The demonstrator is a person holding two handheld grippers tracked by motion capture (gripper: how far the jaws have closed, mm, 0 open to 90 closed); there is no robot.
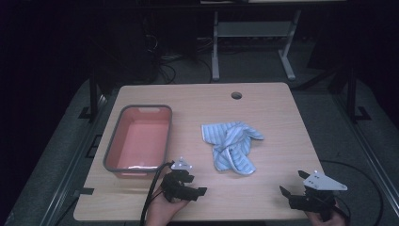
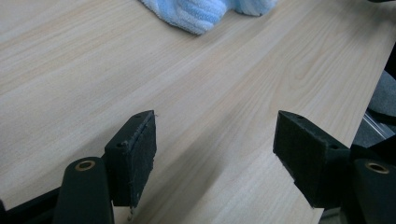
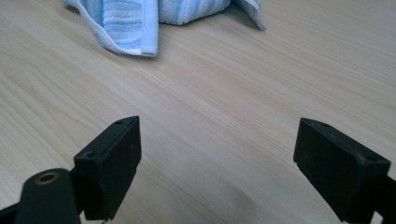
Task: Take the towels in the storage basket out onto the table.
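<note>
Two wide-open, empty grippers, left gripper [image 1: 200,187] and right gripper [image 1: 291,184], near unlabelled striped towel [image 1: 231,146].

Table layout, high view: tub left, towel centre, grippers along the near edge.

The tub [image 1: 138,140] sits on the left half of the table [image 1: 273,122]; the crumpled towel [image 1: 232,146] lies to its right, well apart from it. A cable hole [image 1: 236,95] lies behind the towel near the far edge. The left gripper [image 1: 195,184] sits just before the tub's near right corner, the right gripper [image 1: 292,182] at the near right corner; the tub appears to hold nothing, though the light is poor.
</note>
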